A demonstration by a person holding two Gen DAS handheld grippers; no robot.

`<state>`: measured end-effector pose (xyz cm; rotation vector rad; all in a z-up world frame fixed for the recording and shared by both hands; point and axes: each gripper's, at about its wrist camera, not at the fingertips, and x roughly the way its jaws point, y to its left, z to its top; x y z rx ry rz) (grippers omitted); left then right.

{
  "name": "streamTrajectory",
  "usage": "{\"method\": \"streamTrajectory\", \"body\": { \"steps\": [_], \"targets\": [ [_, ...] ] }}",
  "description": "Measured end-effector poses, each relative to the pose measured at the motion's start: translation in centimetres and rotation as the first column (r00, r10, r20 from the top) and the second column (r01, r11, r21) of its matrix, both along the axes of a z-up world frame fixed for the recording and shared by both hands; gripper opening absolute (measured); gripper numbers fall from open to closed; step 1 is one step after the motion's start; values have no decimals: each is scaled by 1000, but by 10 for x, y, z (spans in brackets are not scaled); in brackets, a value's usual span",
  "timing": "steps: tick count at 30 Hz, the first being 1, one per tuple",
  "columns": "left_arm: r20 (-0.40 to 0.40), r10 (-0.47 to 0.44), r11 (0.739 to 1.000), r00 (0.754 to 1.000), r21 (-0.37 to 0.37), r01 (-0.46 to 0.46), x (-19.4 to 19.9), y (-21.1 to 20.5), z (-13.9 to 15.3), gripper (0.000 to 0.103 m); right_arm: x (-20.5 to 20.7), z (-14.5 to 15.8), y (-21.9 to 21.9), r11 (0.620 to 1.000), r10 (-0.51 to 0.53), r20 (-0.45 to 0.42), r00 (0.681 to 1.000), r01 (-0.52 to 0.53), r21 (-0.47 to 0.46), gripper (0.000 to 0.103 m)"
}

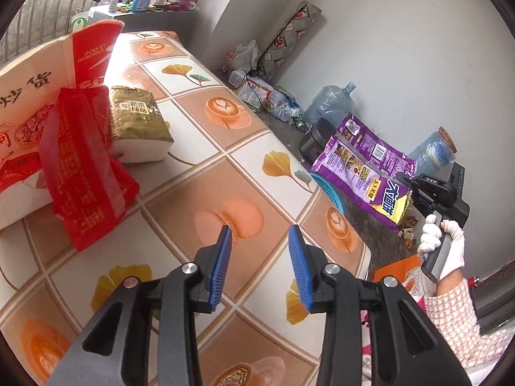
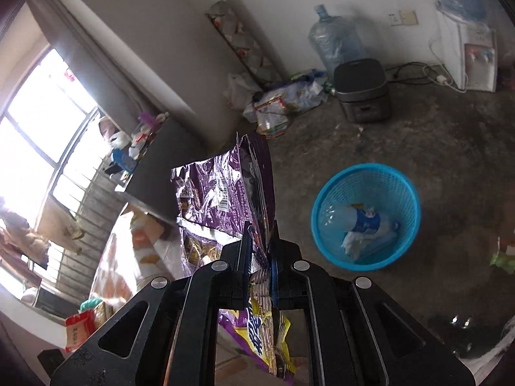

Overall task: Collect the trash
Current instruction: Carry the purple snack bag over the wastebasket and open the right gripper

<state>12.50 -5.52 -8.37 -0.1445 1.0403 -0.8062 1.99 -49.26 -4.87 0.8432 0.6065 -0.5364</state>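
Tiled-print oilcloth tabletop (image 1: 199, 173): largest item. Carries three packets grouped at its far left edge; near and right portions bare. Risk: none of its own, though its right edge stands close above the basket, so a low swing could clip it.

Red-and-white printed bag (image 1: 29, 96): upright at the far left edge, tall and light. Risk: topples if nudged when its neighbours are taken.

Purple foil snack bag (image 2: 225, 199): the task's thing at present, off the tabletop, hanging in the air beyond the right edge. Pinched near its yellow end, the long crinkled body flapping free. Risk: slick foil may slide out of a thin pinch; crumbs already lie on the floor beneath, and an open end could shed more.

Blue mesh basket (image 2: 365, 215): on the concrete floor, to the right of the bag in the right wrist view, with a plastic bottle and wrappers already inside. Risk: the bag is long against the mouth; released off-centre it may drape over the rim or tip the light basket.

Red wrapper (image 1: 83, 167): lying against the printed bag. Limp, likely to fold when gripped.

Gold tissue pack (image 1: 138, 122): beside the red wrapper.

Right gripper (image 2: 260, 241): fingers clamped on the foil bag.

Left gripper (image 1: 260, 244): fingers apart, nothing between them, over bare tabletop.
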Motion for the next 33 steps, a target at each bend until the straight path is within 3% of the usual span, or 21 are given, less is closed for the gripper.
{"method": "streamTrajectory", "body": {
  "steps": [3,7,8,10,13,17,21,26,28,31,33],
  "targets": [
    [-27,14,1000,1000,18,-14,7,-2,-6,38,-3,-38,-35,991,-131,-35,991,132,32,8],
    [-41,30,999,999,44,-28,15,-3,-11,39,-2,-105,-79,949,-278,-121,953,292,117,11],
    [-40,31,999,999,46,-29,17,-3,-11,40,1,-126,-89,939,-290,-155,944,312,144,16],
    [-35,31,998,999,50,-29,19,-5,-10,41,5,-168,-102,916,-306,-289,907,363,168,51],
    [-29,34,998,999,57,-32,21,-10,-8,43,-6,-204,-99,887,-344,-380,859,430,169,51],
    [-23,29,998,999,57,-28,23,-13,-8,48,-22,-215,-74,888,-324,-388,863,419,190,51],
    [-12,18,998,1000,64,-17,25,-18,-7,52,-26,-202,-67,913,-310,-374,874,383,140,51],
    [0,5,996,1000,84,-5,24,-22,-6,55,10,-190,-85,963,-228,-394,890,266,42,50],
    [2,7,996,1000,91,-7,23,-22,-6,56,39,-209,-92,982,-148,-507,849,185,24,47],
    [-1,18,995,1000,95,-18,20,-22,-5,61,71,-266,-109,991,-42,-684,728,115,62,32],
    [6,25,995,1000,100,-25,17,-23,-3,69,83,-302,-115,991,36,-758,652,76,113,26]
  ]
}}
